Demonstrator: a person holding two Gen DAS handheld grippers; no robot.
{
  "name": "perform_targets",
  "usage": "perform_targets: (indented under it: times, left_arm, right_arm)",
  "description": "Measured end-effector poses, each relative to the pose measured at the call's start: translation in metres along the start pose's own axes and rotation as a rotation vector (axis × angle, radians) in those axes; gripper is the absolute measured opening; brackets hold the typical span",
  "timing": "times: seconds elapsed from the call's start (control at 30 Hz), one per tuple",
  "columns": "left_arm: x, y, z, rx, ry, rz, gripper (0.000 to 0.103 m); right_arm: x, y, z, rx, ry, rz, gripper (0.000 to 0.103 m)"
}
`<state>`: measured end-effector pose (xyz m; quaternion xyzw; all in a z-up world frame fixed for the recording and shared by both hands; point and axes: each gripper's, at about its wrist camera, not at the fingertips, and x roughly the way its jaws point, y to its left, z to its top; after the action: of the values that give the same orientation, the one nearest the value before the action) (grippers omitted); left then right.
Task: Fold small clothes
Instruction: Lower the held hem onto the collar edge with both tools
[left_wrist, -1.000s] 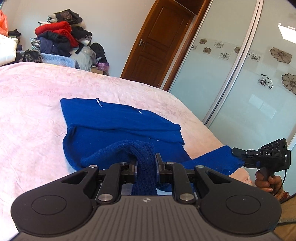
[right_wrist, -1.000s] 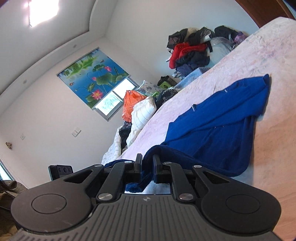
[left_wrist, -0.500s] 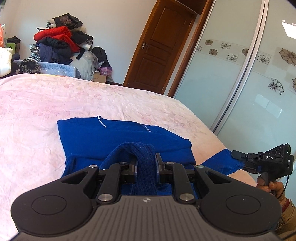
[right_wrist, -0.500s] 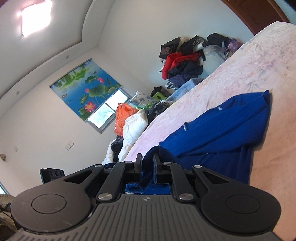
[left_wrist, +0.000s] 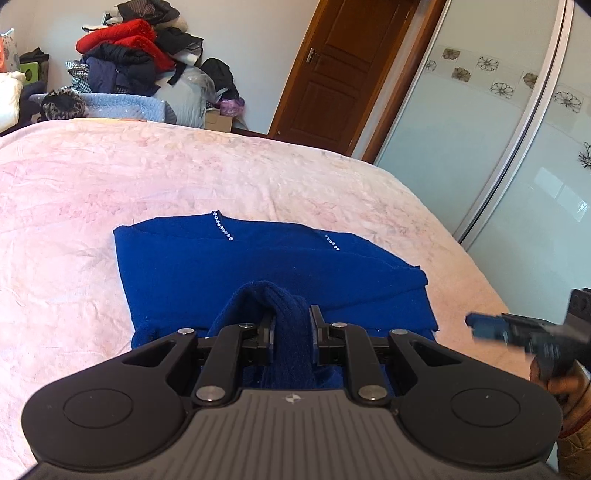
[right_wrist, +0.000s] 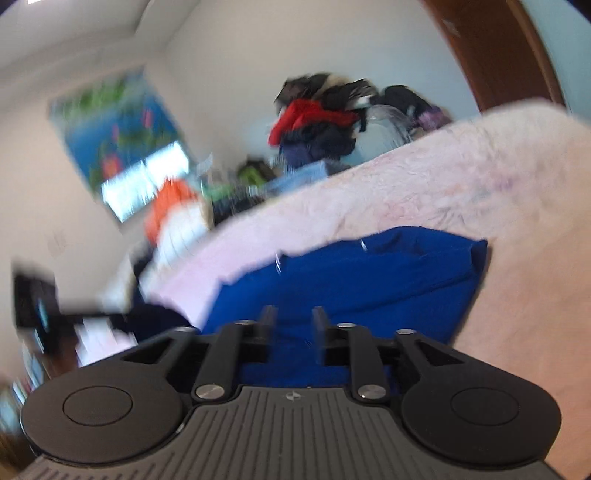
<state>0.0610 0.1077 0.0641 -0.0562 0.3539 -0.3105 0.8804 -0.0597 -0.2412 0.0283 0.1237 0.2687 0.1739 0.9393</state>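
Note:
A blue knit sweater (left_wrist: 258, 266) with small sparkling studs lies folded over on the pink bedspread (left_wrist: 147, 177). My left gripper (left_wrist: 293, 317) is shut on a bunched blue fold of that sweater, lifted just above the rest of it. In the blurred right wrist view, my right gripper (right_wrist: 292, 321) hangs low over the sweater (right_wrist: 369, 273); its jaws are opening and no cloth is pinched between them. The right gripper (left_wrist: 480, 325) also shows at the right edge of the left wrist view, held by a hand (left_wrist: 557, 380).
A heap of red, black and dark clothes (left_wrist: 125, 55) is piled beyond the bed's far side. A brown wooden door (left_wrist: 332, 62) and a sliding glass wardrobe (left_wrist: 498, 129) stand to the right. An orange bag and white bedding (right_wrist: 170, 214) lie near a window.
My right gripper let go of the blue cloth and its jaws parted, while rolling. My left gripper carried its fold forward over the sweater, which now lies shorter and more compact.

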Motion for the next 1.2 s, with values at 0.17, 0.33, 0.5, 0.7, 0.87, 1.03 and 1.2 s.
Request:
perform_targets:
  times: [0.17, 0.33, 0.5, 0.7, 0.87, 1.03, 1.2]
  left_arm:
    - [0.002, -0.001, 0.001, 0.002, -0.003, 0.0, 0.016]
    - [0.003, -0.001, 0.0, 0.003, 0.002, 0.006, 0.017]
    - [0.001, 0.004, -0.001, -0.017, 0.004, 0.004, 0.017]
    - [0.006, 0.003, -0.002, -0.019, 0.013, 0.003, 0.017]
    - [0.01, 0.003, -0.004, -0.018, 0.024, 0.013, 0.017]
    - [0.006, 0.005, -0.003, -0.035, 0.01, 0.036, 0.017]
    - [0.002, 0.005, 0.002, -0.035, -0.013, 0.059, 0.017]
  right_arm:
    - [0.009, 0.066, -0.029, -0.342, 0.114, 0.0, 0.066]
    - [0.03, 0.089, -0.037, -0.411, 0.166, 0.0, 0.066]
    - [0.046, 0.089, -0.039, -0.47, 0.187, -0.133, 0.062]
    - [0.044, 0.066, -0.031, -0.395, 0.147, -0.234, 0.06]
    - [0.056, 0.075, -0.048, -0.561, 0.168, -0.24, 0.054]
    - [0.066, 0.082, -0.052, -0.637, 0.186, -0.248, 0.008]
    - [0.047, 0.082, -0.029, -0.613, 0.064, -0.273, 0.008]
